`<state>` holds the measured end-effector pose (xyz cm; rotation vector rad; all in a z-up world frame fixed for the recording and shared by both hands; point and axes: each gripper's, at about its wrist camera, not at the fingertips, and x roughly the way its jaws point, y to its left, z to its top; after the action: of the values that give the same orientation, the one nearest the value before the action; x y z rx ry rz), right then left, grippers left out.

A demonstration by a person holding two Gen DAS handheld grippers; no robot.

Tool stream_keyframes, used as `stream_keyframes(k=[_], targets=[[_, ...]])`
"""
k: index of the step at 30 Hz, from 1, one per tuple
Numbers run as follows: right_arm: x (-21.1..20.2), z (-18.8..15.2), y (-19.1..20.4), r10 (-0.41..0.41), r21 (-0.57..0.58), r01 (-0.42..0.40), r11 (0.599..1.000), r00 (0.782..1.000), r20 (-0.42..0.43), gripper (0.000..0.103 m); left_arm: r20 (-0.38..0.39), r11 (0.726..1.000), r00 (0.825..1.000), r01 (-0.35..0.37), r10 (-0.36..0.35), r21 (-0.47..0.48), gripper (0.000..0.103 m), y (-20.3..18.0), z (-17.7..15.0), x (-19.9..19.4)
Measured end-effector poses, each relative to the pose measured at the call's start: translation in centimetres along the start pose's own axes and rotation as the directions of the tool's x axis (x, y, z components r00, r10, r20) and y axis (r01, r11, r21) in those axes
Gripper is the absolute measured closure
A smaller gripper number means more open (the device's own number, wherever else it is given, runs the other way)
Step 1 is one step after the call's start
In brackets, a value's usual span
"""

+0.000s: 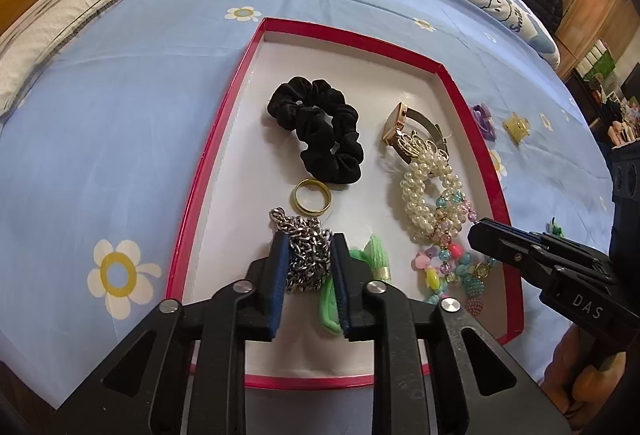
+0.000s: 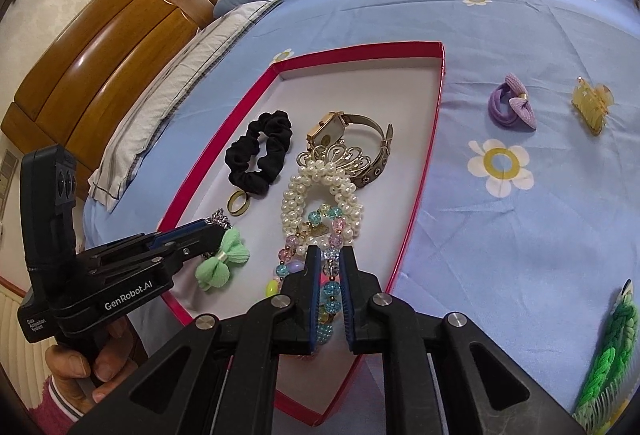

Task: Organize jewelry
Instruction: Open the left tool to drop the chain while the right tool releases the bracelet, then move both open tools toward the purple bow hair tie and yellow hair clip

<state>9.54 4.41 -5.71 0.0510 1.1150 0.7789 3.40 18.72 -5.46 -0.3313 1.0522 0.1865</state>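
1. Left gripper (image 1: 310, 259): jaws narrow, the silver chain (image 1: 306, 249) bunched between the blue pads, which look to be pressing it. The chain sits low in the near-left part of the red-rimmed tray (image 1: 208, 155); I cannot tell whether it rests on the floor or is just lifted.
2. Right gripper (image 2: 330, 277): jaws almost closed around the coloured bead bracelet (image 2: 332, 293), beads wedged between the pads. The bracelet's loop runs away from the fingers toward the far end of the tray, its long axis roughly in line with the gripper.
3. Key relation: each piece lies directly ahead of its own gripper, chain on the left, beads on the right; both hands are already over the tray. Judgement: this is the setting-down step, so the coming move is probably a release and a straight pull back.
4. In the way on the right: the pearl bracelet (image 2: 320, 191) overlaps the far end of the bead loop and could snag or drag.
5. In the way on the left: the green bow tie (image 1: 370, 255) touches the right finger; the gold ring (image 1: 311, 197) lies just beyond the chain.
6. Farther in the tray: black scrunchie (image 1: 318, 127), watch (image 2: 348, 139).
7. Outside on the blue sheet (image 2: 520, 235), right of the tray: purple hair tie (image 2: 514, 103), amber claw clip (image 2: 592, 107), green braided piece (image 2: 608, 355). Apparently not yet sorted.
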Motion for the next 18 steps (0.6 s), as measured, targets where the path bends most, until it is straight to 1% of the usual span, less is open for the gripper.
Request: stream_keyframes(k=[4, 5, 6, 8, 13, 18], targets=[[-0.5, 0.0, 0.1, 0.004, 0.002, -0.004, 1.0, 1.0, 0.008, 0.085, 0.003, 1.0, 1.0, -0.009, 0.009, 0.002, 0.08, -0.1, -0.2, -0.4], [-0.7, 0.0, 0.1, 0.004, 0.005, -0.004, 1.0, 1.0, 0.012, 0.083, 0.004, 1.0, 1.0, -0.007, 0.007, 0.001, 0.076, -0.1, -0.2, -0.6], [-0.9, 0.1, 0.0, 0.006, 0.008, -0.006, 1.0, 1.0, 0.016, 0.082, 0.006, 1.0, 1.0, -0.007, 0.007, 0.0, 0.07, -0.1, -0.2, -0.7], [-1.5, 0.1, -0.1, 0.014, 0.018, -0.014, 1.0, 0.999, 0.032, 0.065, 0.016, 1.0, 1.0, -0.009, 0.009, 0.001, 0.066, -0.3, -0.2, -1.1], [-3.4, 0.0, -0.8, 0.016, 0.039, -0.019, 0.999, 0.997, 0.077, 0.064, 0.038, 1.0, 0.999, 0.005, -0.005, 0.015, 0.066, -1.1, 0.3, -2.4], [-6.0, -0.1, -3.0, -0.02, 0.077, 0.01, 0.997, 0.992, 0.128, 0.064, 0.053, 0.998, 0.998, 0.034, -0.036, 0.047, 0.066, -3.3, 1.4, -3.0]])
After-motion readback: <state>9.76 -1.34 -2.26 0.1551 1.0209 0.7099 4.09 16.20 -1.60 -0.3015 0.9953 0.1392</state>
